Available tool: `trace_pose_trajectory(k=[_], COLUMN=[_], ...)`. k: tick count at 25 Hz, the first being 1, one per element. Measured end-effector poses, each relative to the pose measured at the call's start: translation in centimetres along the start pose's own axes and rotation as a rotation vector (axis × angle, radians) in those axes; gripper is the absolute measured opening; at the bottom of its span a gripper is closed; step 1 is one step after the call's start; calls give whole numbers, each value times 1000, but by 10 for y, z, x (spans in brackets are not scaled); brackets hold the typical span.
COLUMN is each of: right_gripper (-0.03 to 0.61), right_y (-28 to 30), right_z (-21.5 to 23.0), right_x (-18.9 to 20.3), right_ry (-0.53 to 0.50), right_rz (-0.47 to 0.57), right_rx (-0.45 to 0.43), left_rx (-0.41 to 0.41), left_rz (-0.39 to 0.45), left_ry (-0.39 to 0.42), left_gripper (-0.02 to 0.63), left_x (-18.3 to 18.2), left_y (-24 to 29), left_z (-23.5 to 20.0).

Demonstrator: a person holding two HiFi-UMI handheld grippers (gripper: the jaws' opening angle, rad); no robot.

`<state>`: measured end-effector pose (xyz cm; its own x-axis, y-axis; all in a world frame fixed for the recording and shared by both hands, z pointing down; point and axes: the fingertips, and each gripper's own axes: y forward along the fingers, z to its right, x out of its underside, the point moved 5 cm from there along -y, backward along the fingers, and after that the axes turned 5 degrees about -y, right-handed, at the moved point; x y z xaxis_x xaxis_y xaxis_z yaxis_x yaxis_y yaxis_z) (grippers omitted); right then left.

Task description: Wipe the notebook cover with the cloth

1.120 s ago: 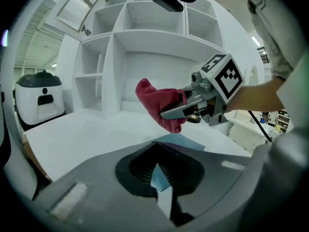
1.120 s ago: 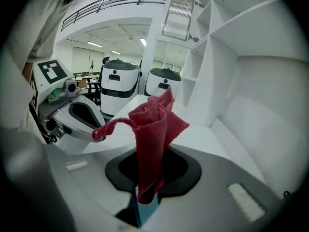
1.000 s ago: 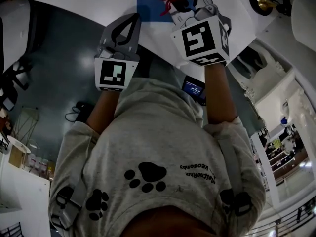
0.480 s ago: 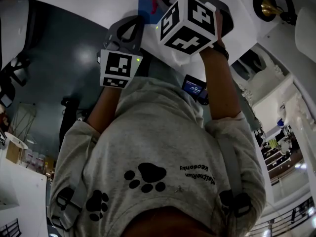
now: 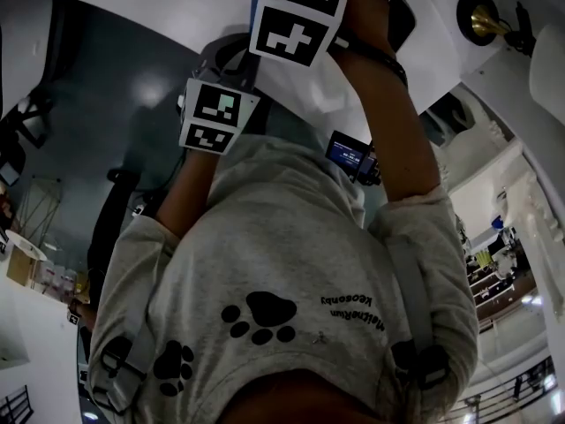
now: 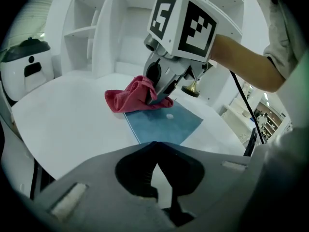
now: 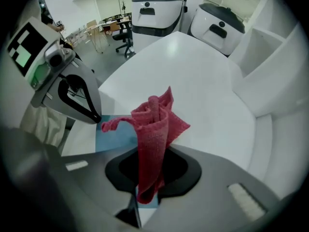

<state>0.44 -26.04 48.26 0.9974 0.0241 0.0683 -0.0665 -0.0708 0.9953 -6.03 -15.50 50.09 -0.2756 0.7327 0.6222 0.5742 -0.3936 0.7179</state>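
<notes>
Cloth [image 7: 153, 129] looks soft, light and limp, likely to bunch, so it is best taken by a gathered fold. Right gripper [image 7: 145, 192] does this, jaws clamped on it. The cloth sits at the notebook [image 6: 164, 122]'s far corner, long axis along those jaws, loose end trailing off the notebook onto the table [image 6: 63, 115]. Notebook lies flat, cover up. Left gripper [image 6: 153, 146] is closed and empty, near the notebook's near corner.
</notes>
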Motion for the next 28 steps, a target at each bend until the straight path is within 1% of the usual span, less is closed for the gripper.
trace_pose_trajectory(k=[4,7,10,16,21,28], right_gripper=[55,55,55,54,54,54], right_y=[5,5,4,2,0,-2], right_z=[-1,0,0,-5,-9,-13], right_x=[2,8,20,63,98,142], right_ry=[1,3,15,65,125,199], right_rz=[-23,-47,-80,-147,-183,-244], right_rx=[-18,-31,-43,-45,-44,-49], left_rx=[1,6,5,-1,-3,-7], left_rz=[-41,-53,-54,-41,-38,-36], left_ry=[2,-4,7,-4,-10,-1], left_gripper=[-2,-2,-2,-2,-2,-2], left_x=[7,8,9,10,9,9], left_y=[2,2,1,0,0,1], left_z=[-1,-2,-4,-5,-6,-6])
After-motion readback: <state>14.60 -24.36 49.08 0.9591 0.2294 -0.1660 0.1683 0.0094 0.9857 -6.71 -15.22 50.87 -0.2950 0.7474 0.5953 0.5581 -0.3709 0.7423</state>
